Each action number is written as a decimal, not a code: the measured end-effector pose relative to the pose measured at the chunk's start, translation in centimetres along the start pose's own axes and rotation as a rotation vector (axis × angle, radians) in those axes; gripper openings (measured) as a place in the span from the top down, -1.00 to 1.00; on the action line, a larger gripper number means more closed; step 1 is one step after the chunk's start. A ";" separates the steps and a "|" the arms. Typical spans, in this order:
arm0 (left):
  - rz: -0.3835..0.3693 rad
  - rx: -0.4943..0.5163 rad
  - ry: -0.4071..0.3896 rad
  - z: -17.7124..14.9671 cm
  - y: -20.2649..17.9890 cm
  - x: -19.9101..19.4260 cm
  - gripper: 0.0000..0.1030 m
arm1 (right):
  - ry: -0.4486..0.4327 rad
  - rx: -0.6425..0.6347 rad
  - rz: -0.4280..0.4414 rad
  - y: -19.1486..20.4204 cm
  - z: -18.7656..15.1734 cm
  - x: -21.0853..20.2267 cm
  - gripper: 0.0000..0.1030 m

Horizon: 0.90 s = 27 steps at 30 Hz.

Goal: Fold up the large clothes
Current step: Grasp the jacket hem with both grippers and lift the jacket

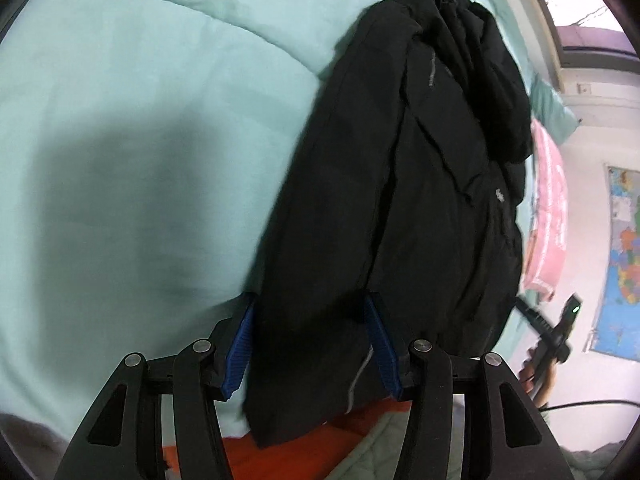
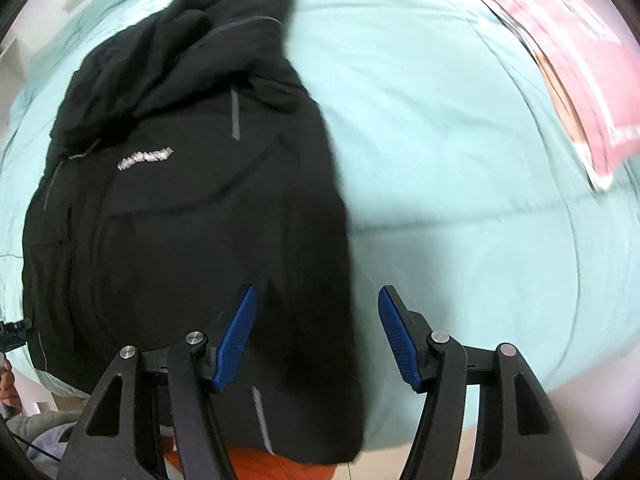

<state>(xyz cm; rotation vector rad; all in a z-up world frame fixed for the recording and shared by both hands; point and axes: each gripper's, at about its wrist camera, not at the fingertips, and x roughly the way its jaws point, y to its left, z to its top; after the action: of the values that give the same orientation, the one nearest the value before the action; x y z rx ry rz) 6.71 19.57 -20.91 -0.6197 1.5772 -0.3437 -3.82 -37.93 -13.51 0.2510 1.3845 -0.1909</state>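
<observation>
The black jacket [image 2: 192, 216] lies lengthwise on the mint-green bedspread [image 2: 460, 160], its hem at the near edge. The left gripper [image 1: 312, 340] and the right gripper [image 2: 316, 336] hover above that hem, fingers apart, grasping nothing. A pink cloth [image 2: 580, 52] lies far right.

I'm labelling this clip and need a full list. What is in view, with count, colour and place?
jacket: one, black with grey reflective strips, lying lengthwise on the bed, hem at the near edge
bedspread: one, pale mint green, covering the bed under the jacket
pink cloth: one, pink with white print, at the far side of the bed
orange cloth: one, orange, below the near edge of the bed
map poster: one, blue and multicoloured, on the wall
window: one, bright, high on the wall
left gripper: one, black with blue pads, jaws apart over the hem
right gripper: one, black with blue pads, jaws apart over the jacket's edge
</observation>
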 end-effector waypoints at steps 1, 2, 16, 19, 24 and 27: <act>-0.006 0.013 -0.003 0.0 -0.6 -0.1 -0.06 | 0.007 0.009 -0.002 -0.4 -0.5 0.0 -0.27; -0.041 0.040 -0.008 -0.1 -1.5 -0.3 -0.02 | 0.015 0.017 0.000 -0.8 -1.0 -0.1 -0.27; -0.035 0.141 0.032 0.2 -6.7 2.8 0.04 | 0.143 0.128 0.176 -2.9 -6.3 3.4 -0.19; -0.009 0.197 0.007 0.0 -7.9 1.7 0.58 | 0.098 0.076 0.236 -1.5 -6.4 1.7 0.31; -0.119 0.213 -0.004 -0.2 -8.5 0.1 0.58 | 0.068 -0.013 0.296 0.8 -6.3 -0.3 0.31; -0.052 0.220 0.045 -0.4 -8.3 1.4 0.58 | 0.100 0.006 0.284 0.8 -6.4 1.1 0.26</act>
<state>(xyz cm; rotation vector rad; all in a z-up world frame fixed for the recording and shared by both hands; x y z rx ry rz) 7.80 12.07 -17.34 -0.4864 1.5422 -0.5652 -9.41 -35.31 -15.62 0.4632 1.4301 0.0541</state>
